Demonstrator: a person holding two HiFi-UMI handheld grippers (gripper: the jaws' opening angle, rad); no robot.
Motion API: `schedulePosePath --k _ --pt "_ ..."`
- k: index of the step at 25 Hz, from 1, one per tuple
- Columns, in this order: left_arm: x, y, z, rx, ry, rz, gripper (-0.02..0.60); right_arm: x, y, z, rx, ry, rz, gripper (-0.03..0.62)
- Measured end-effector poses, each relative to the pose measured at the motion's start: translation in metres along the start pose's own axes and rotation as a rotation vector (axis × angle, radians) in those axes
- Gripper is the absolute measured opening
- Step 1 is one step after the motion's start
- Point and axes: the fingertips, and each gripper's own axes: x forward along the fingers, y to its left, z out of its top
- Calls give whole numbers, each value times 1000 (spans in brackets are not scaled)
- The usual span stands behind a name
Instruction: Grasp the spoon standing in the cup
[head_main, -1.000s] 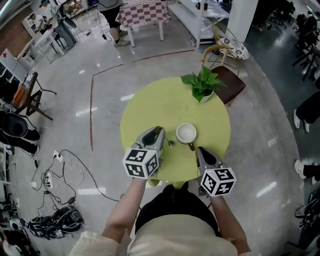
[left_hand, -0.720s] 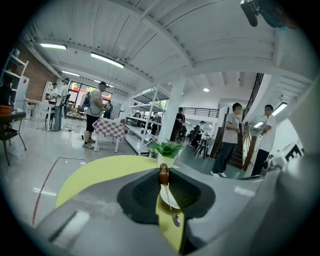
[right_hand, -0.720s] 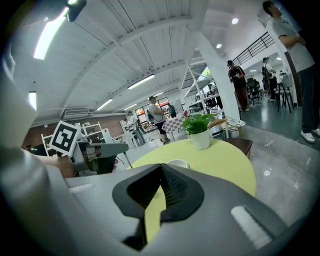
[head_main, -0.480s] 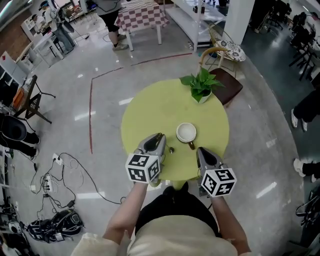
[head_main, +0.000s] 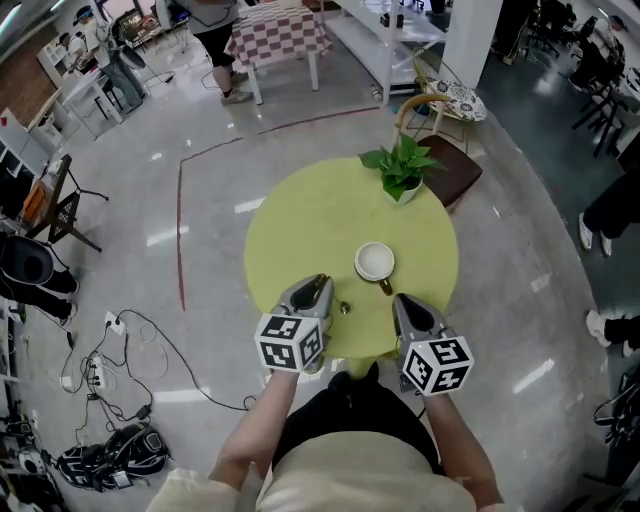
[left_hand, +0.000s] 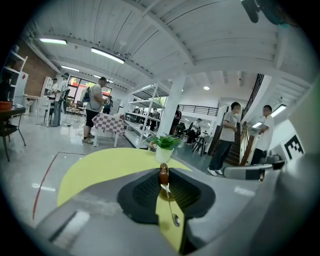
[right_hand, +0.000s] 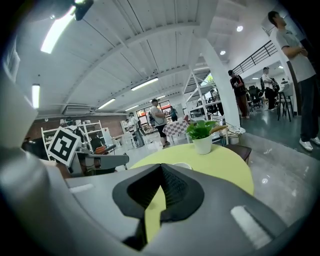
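A white cup (head_main: 374, 262) with a gold handle stands on the round yellow-green table (head_main: 310, 215), nothing standing in it. My left gripper (head_main: 322, 287) sits at the table's near edge, left of the cup, shut on a small spoon (head_main: 343, 308). In the left gripper view the spoon (left_hand: 163, 176) lies between the pads, its brown knob forward and its metal bowl back toward the camera. My right gripper (head_main: 401, 302) hovers just below the cup, its jaws closed and empty; the cup's rim (right_hand: 182, 164) peeks over them in the right gripper view.
A potted green plant (head_main: 402, 170) stands at the table's far edge, with a brown chair (head_main: 455, 165) behind it. Cables and a power strip (head_main: 110, 340) lie on the floor to the left. A checkered table (head_main: 280, 30) and people stand farther off.
My left gripper has drawn slightly back toward the table's near edge with the spoon still in it. The right gripper and cup have stayed put.
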Motion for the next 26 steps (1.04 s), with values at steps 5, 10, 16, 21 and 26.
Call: schedulePosePath --k 5,10,16,21,26 --pt "-5 0 -4 -5 7 -3 54 -3 2 0 -6 -5 -17 -2" --pt "-9 -3 -7 -8 11 -7 54 -7 4 -1 -6 -9 -24 -2" --pt "-8 -4 -8 -6 13 -8 54 -7 4 -5 -6 -6 -31 -2" --pt "-5 -6 -9 -7 15 -9 54 -8 2 -5 -3 -10 -32 -2" --pt "-5 -8 -7 -7 14 -6 54 -9 1 -2 -8 -10 -31 -2"
